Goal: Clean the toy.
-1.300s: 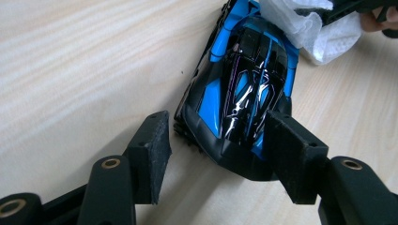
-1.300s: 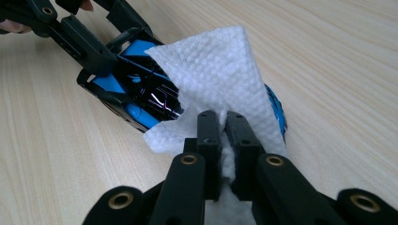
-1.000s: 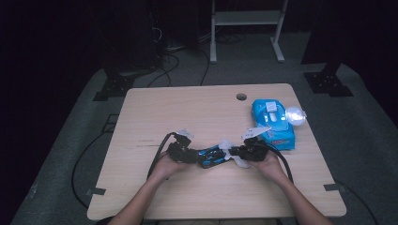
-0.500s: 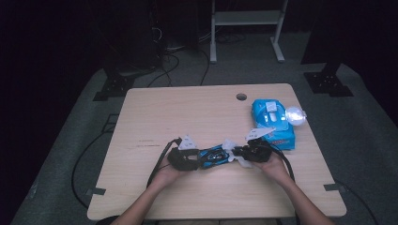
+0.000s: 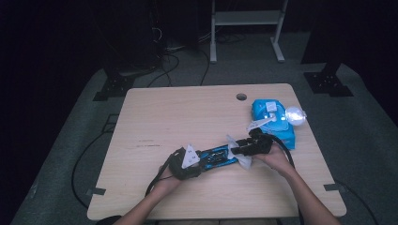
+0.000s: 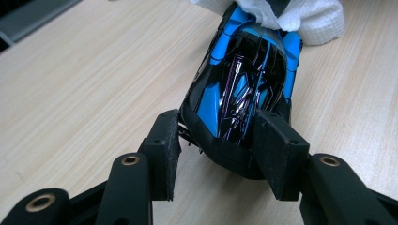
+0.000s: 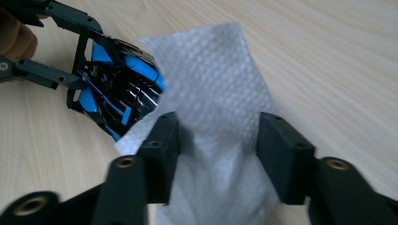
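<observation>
**Toy car held at one end, wipe just let go at the other**

High view: low and centre in the frame, the toy car (image 5: 217,156) lies on the wooden table (image 5: 187,117), its long axis running from lower left to upper right. The left gripper (image 5: 199,161) grasps its lower-left end; the right gripper (image 5: 238,151) sits at its upper-right end, where a white wipe (image 5: 238,154) lies against the car. Further right, near the table's right edge, sits a blue pack of wipes (image 5: 274,119) with one sheet sticking up.

Left gripper view: the blue and black car (image 6: 244,89) runs away from the camera toward the top of the frame, one end lodged between the two black jaws at the bottom. Both pads press its sides, so this gripper is clenched on the car. At the top edge the wipe (image 6: 291,16) is bunched over the car's far end.

Right gripper view: the wipe (image 7: 211,103) spreads flat across the middle of the frame, covering one end of the car (image 7: 117,93) at upper left, where the left gripper's thin black jaws clamp it. The right gripper (image 7: 218,136) has just been opening; its jaws stand apart with the wipe between them, neither pad pressing it, so it is released.

As a judgement, the work looks like wiping the car clean. The car is steadied and the wipe has reached one end; the rest of the body shows uncovered and glossy, and whether it is clean cannot be told.
</observation>
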